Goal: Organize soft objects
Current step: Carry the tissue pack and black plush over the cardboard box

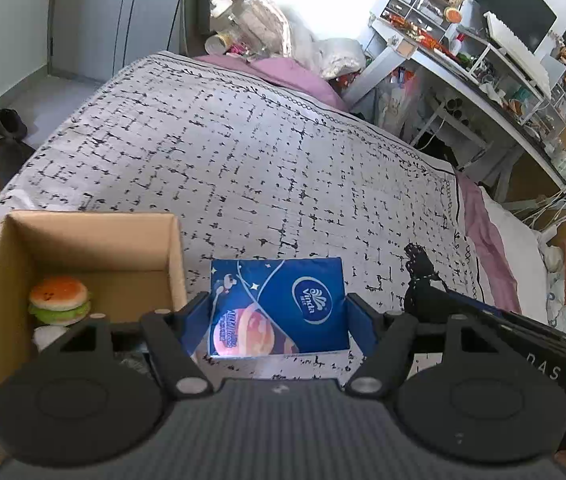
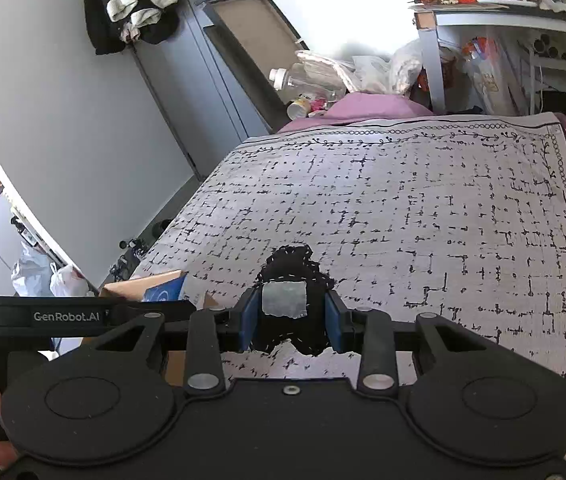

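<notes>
At lower left one cardboard box [image 1: 83, 240] on the bed [image 1: 243, 140] holds one burger toy [image 1: 59, 298]. My left gripper [image 1: 277, 312] clamps one blue tissue pack [image 1: 279, 308]. My right gripper [image 2: 289, 316] clamps one black knitted toy [image 2: 289, 276] bearing a grey patch.

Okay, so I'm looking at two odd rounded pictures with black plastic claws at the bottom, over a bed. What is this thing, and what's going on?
These are two hand-held grippers, each with a wide-angle camera looking along its fingers. One picture comes from the left gripper, which clamps a blue tissue pack. The other comes from the right gripper, clamping a black knitted item with a grey patch. Below lies a patterned bedspread. On it stands a cardboard box holding a plush burger. A desk stands beyond.
</notes>
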Available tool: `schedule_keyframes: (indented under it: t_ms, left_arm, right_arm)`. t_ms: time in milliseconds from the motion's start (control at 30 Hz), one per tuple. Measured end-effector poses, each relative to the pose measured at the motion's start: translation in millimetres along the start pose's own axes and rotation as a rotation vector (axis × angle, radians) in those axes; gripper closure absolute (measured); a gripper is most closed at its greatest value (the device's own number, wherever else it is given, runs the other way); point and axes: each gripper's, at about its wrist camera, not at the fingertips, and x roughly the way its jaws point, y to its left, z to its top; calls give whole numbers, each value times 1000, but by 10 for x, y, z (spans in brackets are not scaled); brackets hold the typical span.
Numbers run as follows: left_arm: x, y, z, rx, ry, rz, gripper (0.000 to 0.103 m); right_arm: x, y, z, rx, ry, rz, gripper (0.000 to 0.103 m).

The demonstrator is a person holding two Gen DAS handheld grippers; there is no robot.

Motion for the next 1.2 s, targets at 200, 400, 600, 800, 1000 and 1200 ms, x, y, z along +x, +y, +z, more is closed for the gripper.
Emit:
schedule_keyframes:
  t_ms: [200, 400, 600, 800, 1000, 1200]
  left_arm:
    - [-199, 143, -39, -15, -28, 6, 33]
    - [-374, 340, -53, -29, -58, 18, 33]
    - [-465, 623, -93, -63, -75, 33, 33]
    - [-538, 945, -139, -100, -97, 49, 33]
    - [-505, 1258, -144, -130, -114, 81, 32]
    - [-510, 1429, -136, -159, -127, 53, 32]
  right_arm:
    - [-91, 182, -9, -25, -11, 10, 68]
    - [-91, 377, -33, -60, -15, 9, 68]
    - [-37, 584, -51, -100, -4, 6, 68]
    - [70, 811, -63, -167, 15, 1, 68]
    - [185, 998, -47, -222, 35, -8, 68]
    - [362, 1184, -34, -273, 56, -16, 67]
